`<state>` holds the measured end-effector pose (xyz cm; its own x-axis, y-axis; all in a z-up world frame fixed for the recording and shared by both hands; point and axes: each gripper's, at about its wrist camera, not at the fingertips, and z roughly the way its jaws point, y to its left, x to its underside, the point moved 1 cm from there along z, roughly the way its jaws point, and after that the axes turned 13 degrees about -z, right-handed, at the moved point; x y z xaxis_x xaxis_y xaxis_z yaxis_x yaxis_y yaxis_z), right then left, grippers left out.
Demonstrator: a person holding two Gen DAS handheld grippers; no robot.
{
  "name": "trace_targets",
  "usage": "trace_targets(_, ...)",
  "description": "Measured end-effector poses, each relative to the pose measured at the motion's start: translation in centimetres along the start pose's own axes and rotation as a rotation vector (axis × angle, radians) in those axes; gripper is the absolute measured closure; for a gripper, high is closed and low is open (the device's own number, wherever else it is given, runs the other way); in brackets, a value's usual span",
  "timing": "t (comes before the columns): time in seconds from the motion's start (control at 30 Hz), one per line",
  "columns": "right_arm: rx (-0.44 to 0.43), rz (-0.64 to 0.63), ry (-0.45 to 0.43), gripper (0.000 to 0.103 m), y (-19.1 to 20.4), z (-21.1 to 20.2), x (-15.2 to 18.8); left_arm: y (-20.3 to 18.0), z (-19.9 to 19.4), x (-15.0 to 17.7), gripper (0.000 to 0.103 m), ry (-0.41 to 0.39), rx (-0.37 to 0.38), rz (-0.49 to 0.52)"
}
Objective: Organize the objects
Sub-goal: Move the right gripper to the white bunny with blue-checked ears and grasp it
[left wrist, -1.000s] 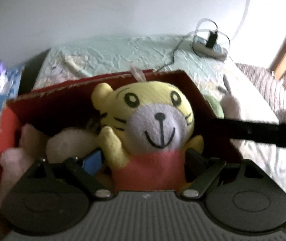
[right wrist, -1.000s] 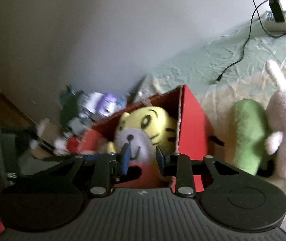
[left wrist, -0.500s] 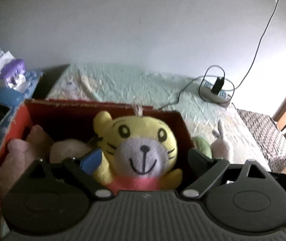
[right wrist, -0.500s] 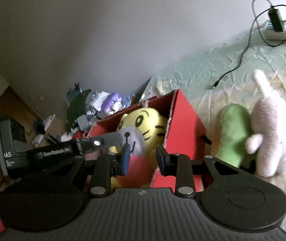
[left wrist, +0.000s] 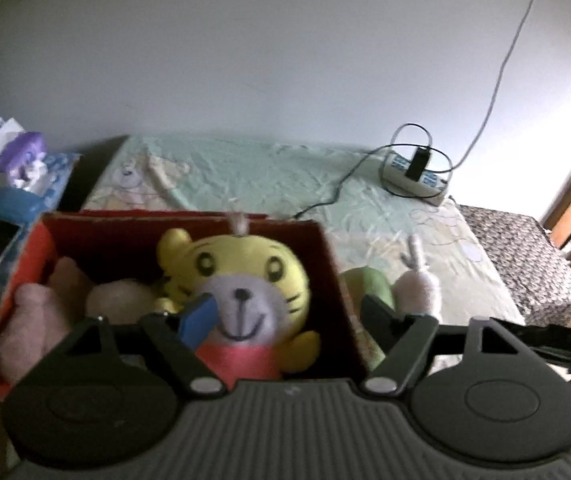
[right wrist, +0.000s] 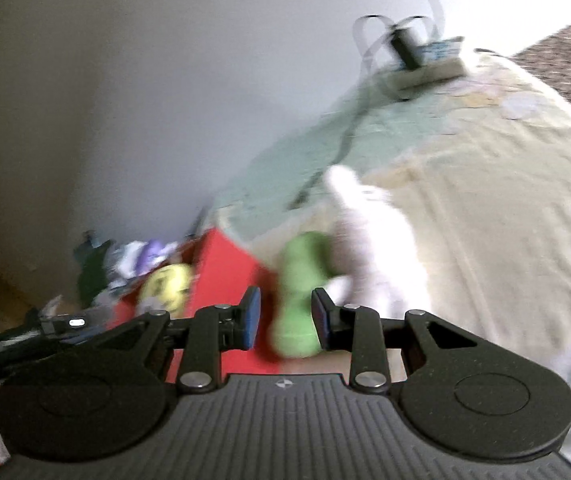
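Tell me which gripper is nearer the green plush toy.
Right. The right gripper is open with the green plush toy framed between its fingers. The left gripper faces the yellow tiger in the red box; the toy sits outside that box.

A plain pale wall [left wrist: 269,60] fills the upper half. Below it lies a bed [left wrist: 253,176] under a wrinkled mint-green sheet. At two o'clock a white power strip [left wrist: 413,176] rests on the bed, its cord [left wrist: 505,60] climbing the wall. At nine o'clock, a cluttered shelf [left wrist: 9,172].
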<state>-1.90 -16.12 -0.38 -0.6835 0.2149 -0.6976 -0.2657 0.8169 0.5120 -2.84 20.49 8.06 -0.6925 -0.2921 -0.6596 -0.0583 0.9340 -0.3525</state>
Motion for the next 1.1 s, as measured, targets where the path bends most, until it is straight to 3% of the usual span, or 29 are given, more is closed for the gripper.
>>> trace_targets(0.13, 0.044, -0.011, 0.016, 0.07, -1.7, 0.8, 0.2, -2.9, 1.7, -0.2, 0.02, 0.037, 0.048, 0.059)
trace_targets(0.3, 0.034, 0.034, 0.022, 0.07, -3.2, 2.0, -0.6, -5.3, 4.1, -0.7, 0.02, 0.091, 0.1, 0.081)
trace_targets(0.4, 0.071, -0.086, 0.03, 0.063, -1.9, 3.4, -1.3, -5.6, 5.3, -0.4, 0.021, 0.141, 0.139, 0.041)
trace_targets(0.5, 0.101, -0.178, 0.014, 0.063, -0.6, 4.9, -1.7, -6.4, 5.4, 0.7, 0.021, 0.151, 0.162, 0.044)
trace_targets(0.6, 0.179, -0.261, -0.006, 0.056, 0.4, 6.7, -1.8, -7.3, 5.5, 1.2, 0.021, 0.141, 0.177, 0.074)
trace_targets(0.73, 0.281, -0.355, 0.043, 0.052, 0.2, 9.4, -0.8, -7.9, 6.2, 1.7, 0.021, 0.15, 0.192, 0.076)
trace_targets(0.9, 0.204, -0.257, 0.026, 0.051, -2.8, 8.6, -0.8, -8.6, 6.0, 3.1, 0.021, 0.179, 0.196, 0.12)
trace_targets(1.1, 0.252, -0.162, 0.016, 0.053, -6.9, 5.2, -0.8, -9.8, 6.8, 4.2, 0.021, 0.226, 0.233, 0.119)
